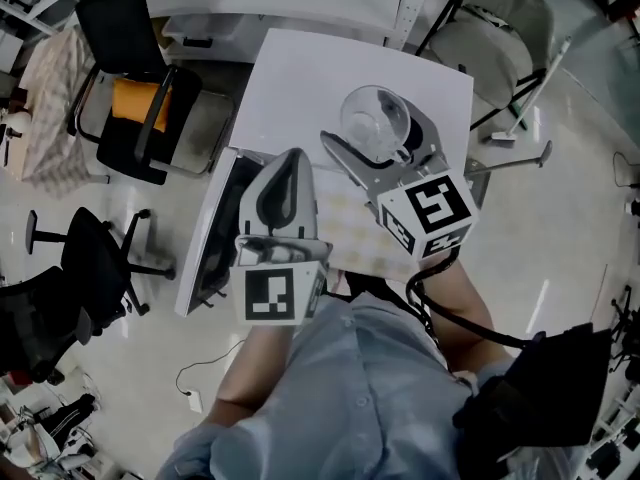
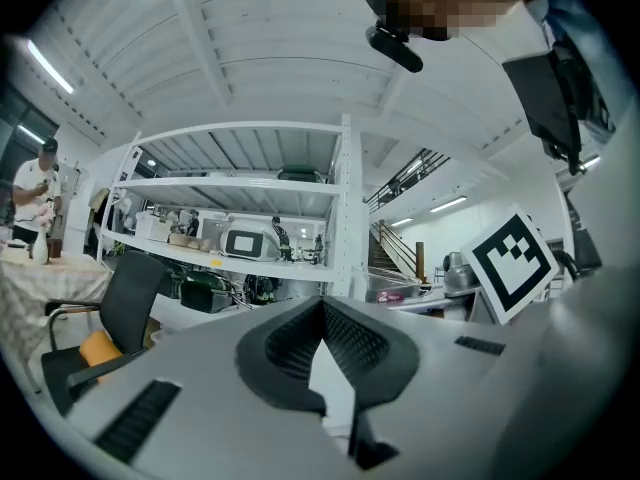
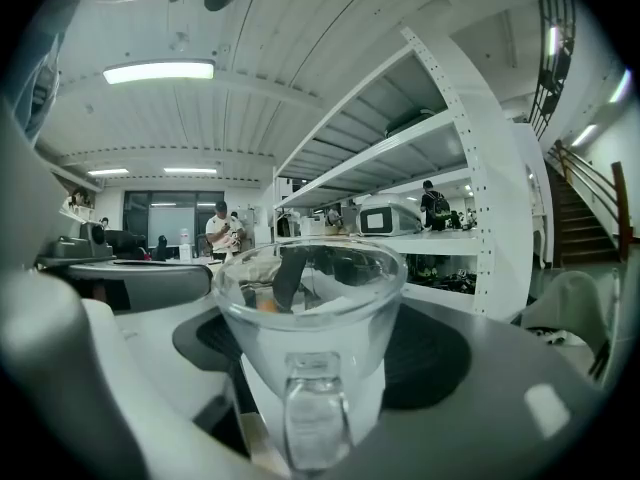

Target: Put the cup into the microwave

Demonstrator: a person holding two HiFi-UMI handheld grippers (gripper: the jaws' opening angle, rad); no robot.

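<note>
The right gripper is clamped on the clear glass cup, which sits upright between its pads above the white table at the frame's centre, near the table's right edge, handle facing the gripper's camera. The left gripper sits just lower left of it with its tips pressed together on nothing, over the table's left edge beside a white box with a dark side. Bare floor lies open at right, while chairs crowd the upper left and a folding chair stands at the upper right corner.
</note>
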